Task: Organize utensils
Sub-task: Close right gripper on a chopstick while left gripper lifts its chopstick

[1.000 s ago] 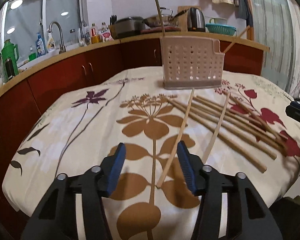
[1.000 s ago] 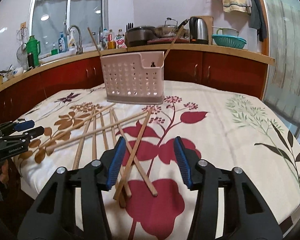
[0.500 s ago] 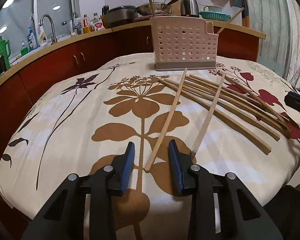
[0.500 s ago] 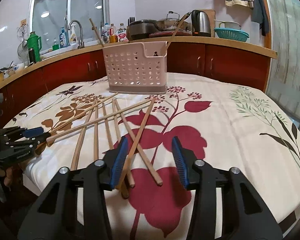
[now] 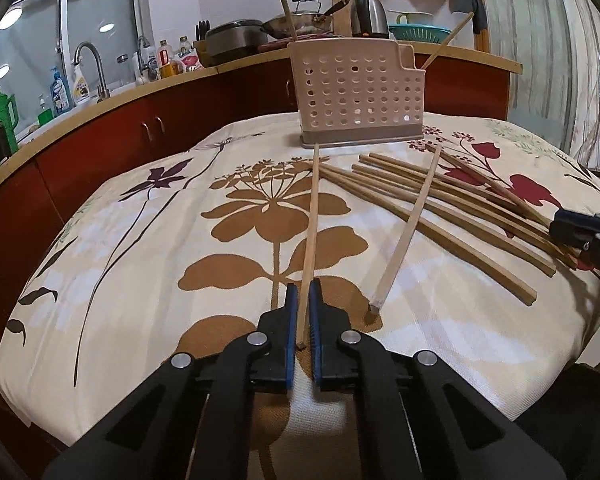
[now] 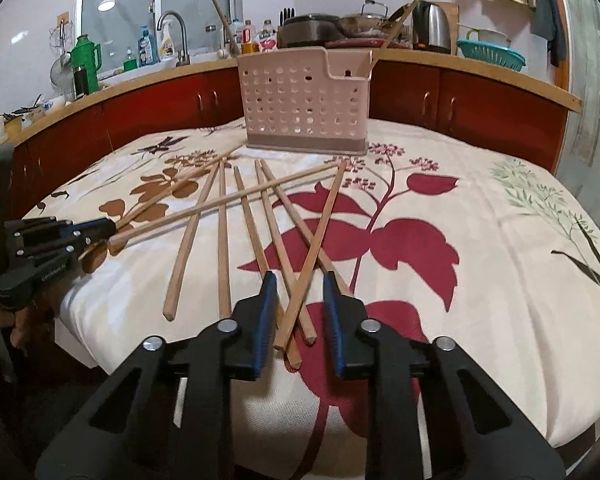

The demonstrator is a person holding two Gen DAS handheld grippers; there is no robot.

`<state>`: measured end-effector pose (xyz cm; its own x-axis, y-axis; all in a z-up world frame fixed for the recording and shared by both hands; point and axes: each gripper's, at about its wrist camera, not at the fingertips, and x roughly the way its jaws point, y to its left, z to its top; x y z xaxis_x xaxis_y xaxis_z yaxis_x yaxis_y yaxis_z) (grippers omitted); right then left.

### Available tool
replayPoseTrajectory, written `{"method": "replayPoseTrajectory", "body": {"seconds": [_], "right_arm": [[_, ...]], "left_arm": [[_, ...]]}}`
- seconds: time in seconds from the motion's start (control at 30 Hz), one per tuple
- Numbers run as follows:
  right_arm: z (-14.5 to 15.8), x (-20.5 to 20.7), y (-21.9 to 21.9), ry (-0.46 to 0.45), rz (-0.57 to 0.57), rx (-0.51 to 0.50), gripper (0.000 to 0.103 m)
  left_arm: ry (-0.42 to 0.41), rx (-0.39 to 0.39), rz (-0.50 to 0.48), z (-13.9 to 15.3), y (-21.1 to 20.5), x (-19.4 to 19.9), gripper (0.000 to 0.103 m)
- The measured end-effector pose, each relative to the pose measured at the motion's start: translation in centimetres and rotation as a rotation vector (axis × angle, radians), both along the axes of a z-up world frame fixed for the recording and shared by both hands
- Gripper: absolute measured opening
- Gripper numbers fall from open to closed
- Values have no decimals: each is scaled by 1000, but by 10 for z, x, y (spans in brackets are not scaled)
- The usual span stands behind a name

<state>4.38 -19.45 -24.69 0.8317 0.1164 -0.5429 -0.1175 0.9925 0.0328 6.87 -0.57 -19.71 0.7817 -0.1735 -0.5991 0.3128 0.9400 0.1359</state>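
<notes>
Several wooden chopsticks (image 5: 432,196) lie fanned out on the floral tablecloth (image 5: 140,240). A pink perforated utensil holder (image 5: 358,94) stands at the far side with two chopsticks leaning in it. My left gripper (image 5: 303,312) is shut on the near end of one pale chopstick (image 5: 311,224) that points toward the holder. My right gripper (image 6: 300,308) is open, its jaws straddling the near ends of crossed chopsticks (image 6: 312,248) without closing on them. The holder (image 6: 304,100) also shows in the right wrist view, and the left gripper (image 6: 96,230) at the left.
A second pale chopstick (image 5: 408,228) lies just right of the held one. The right gripper (image 5: 584,232) shows at the table's right edge. A curved red counter (image 5: 100,128) with sink, bottles, pots and kettle runs behind the table.
My left gripper has closed from open onto the pale chopstick's near end. My right gripper has narrowed somewhat and moved forward over the crossed chopsticks' ends.
</notes>
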Motion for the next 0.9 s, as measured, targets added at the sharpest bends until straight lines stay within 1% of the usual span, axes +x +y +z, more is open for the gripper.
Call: {"method": "replayPoseTrajectory", "body": {"seconds": [0.03, 0.07, 0.17, 0.3, 0.43, 0.63, 0.9], "right_arm": [[-1, 1, 0, 10, 2, 2, 18], [-2, 1, 0, 14, 2, 2, 13], [-1, 1, -1, 20, -5, -5, 10], [5, 0, -6, 3, -26, -8, 7], [13, -1, -21, -22, -71, -14, 7], [13, -2, -46, -37, -143, -8, 7], [38, -13, -50, -129, -170, -45, 7]], "left_arm": [[-2, 0, 1, 0, 0, 0, 6], [-4, -1, 1, 1, 0, 0, 6], [-8, -3, 6, 2, 1, 0, 6], [-17, -2, 12, 5, 2, -1, 6], [-30, -2, 20, 8, 3, -1, 6], [-41, -11, 38, 11, 7, 0, 6], [-104, -29, 54, 30, 11, -6, 6]]}}
